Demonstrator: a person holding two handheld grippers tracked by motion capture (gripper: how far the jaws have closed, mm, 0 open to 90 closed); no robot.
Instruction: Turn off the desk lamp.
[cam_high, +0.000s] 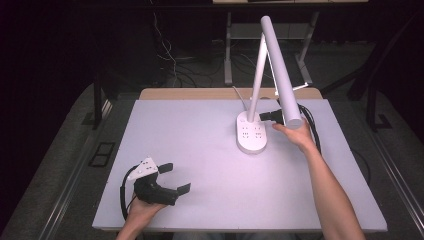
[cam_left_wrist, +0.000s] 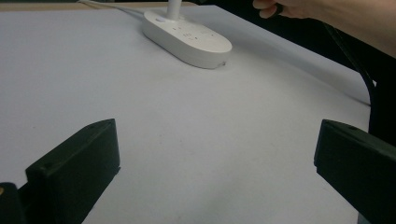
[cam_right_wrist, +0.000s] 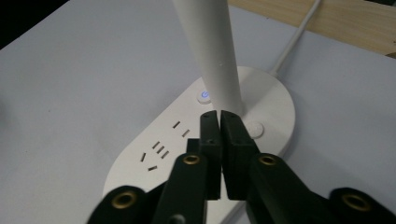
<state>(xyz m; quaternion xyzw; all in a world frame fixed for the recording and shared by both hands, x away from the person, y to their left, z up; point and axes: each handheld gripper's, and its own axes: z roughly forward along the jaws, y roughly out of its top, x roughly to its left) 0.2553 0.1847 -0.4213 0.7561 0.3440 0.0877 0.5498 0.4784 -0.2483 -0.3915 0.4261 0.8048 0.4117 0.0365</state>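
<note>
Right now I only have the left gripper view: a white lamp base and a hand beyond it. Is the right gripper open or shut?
Observer: Shut. In the right gripper view, the right gripper has its jaws pressed together with nothing between them.
Operator: Where is it pointing?
Observer: Its tips sit over the lamp base, close to the foot of the stem.
Operator: Is the lamp switched on?
Observer: I can't tell about the light itself, but a round button just past the tips glows blue.
</note>
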